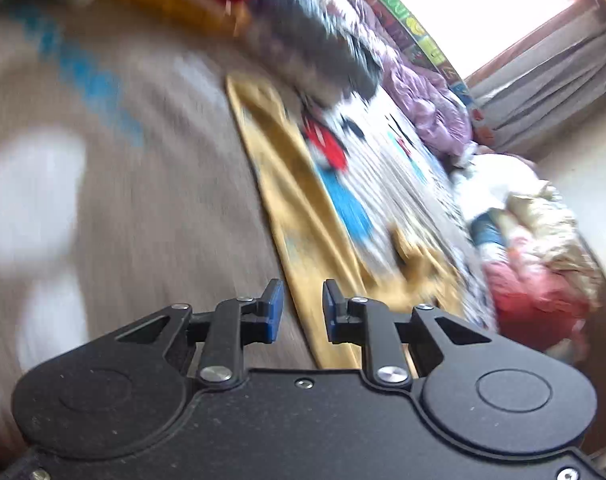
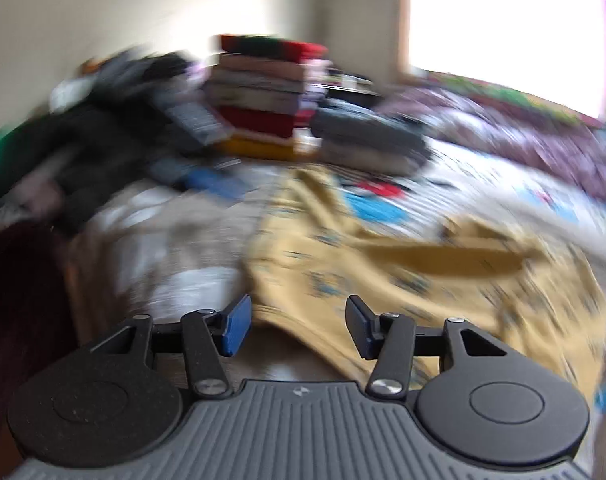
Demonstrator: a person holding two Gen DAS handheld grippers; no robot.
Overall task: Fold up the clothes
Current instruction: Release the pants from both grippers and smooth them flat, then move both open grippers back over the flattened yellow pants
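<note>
A yellow garment with small blue prints (image 2: 403, 264) lies spread and rumpled on the bed. In the left wrist view it shows as a long yellow strip (image 1: 299, 216). My left gripper (image 1: 302, 310) is open and empty, hovering over the garment's near edge. My right gripper (image 2: 299, 330) is open and empty, just above the garment's near hem. Both views are motion-blurred.
A stack of folded clothes (image 2: 267, 92) stands at the far side of the bed, with a dark unfolded pile (image 2: 115, 128) to its left. A purple quilt (image 2: 523, 140) lies at the right. The bed has a grey-brown cover (image 1: 151, 184) and a cartoon-print sheet (image 1: 375, 160).
</note>
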